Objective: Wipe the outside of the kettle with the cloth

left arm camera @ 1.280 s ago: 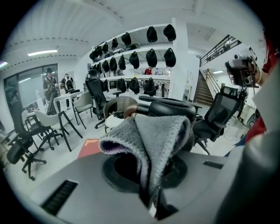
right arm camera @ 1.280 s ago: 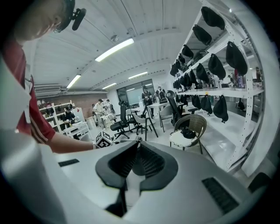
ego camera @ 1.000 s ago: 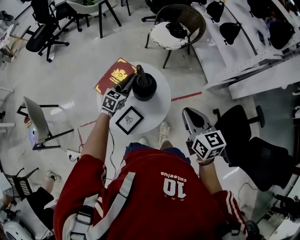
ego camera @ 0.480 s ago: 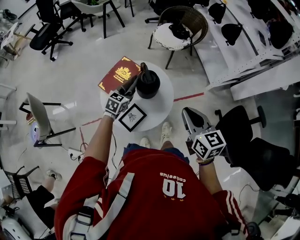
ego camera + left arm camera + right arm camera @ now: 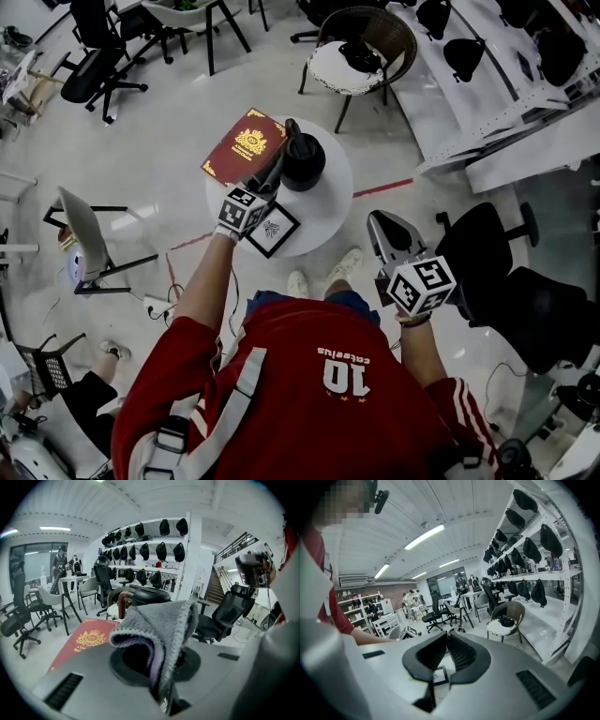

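I see my left arm stretched forward over the round desk; the left hand-held gripper is clamped on a grey cloth, just beside the black kettle; the kettle stands upright on the desk; the right hand-held gripper, jaws together and empty, is held back near my body, off the desk.

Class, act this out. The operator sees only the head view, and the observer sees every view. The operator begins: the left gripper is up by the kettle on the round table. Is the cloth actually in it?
Observer: Yes. In the left gripper view, the left gripper is shut on a grey cloth, which folds forward over the jaws.
Operator: Is the cloth touching the kettle?
Observer: The kettle sits just behind the cloth's top edge, but contact cannot be told.
Operator: And the right gripper?
Observer: In the right gripper view, the right gripper has its jaws together with nothing between them.
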The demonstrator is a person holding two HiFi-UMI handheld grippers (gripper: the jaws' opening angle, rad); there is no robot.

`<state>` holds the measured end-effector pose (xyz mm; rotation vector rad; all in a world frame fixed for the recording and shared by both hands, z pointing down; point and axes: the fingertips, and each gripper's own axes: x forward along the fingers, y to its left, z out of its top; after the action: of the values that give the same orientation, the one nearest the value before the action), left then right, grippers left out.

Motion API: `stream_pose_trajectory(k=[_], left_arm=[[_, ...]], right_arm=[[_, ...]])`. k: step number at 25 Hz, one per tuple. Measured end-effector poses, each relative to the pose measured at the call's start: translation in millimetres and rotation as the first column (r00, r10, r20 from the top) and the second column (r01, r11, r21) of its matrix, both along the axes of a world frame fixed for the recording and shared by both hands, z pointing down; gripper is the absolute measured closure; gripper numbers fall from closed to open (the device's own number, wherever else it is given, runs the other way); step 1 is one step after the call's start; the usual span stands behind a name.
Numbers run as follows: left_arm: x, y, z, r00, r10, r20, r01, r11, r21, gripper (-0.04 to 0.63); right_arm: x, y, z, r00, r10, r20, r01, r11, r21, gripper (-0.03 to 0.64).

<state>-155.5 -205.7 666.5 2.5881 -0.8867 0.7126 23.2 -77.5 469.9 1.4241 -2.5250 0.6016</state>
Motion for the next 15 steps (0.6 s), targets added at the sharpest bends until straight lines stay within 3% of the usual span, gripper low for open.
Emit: stream_pose_trajectory(k=[15], left_arm=[[26.1,27.2,5.0,0.999,0.023,-0.030,-0.023,1.000,-0.015,0.548]], right_arm=[[2.3,-0.4,-8.7,0.999,-0.042,-0.001,0.042,0.999,0.025,0.583]])
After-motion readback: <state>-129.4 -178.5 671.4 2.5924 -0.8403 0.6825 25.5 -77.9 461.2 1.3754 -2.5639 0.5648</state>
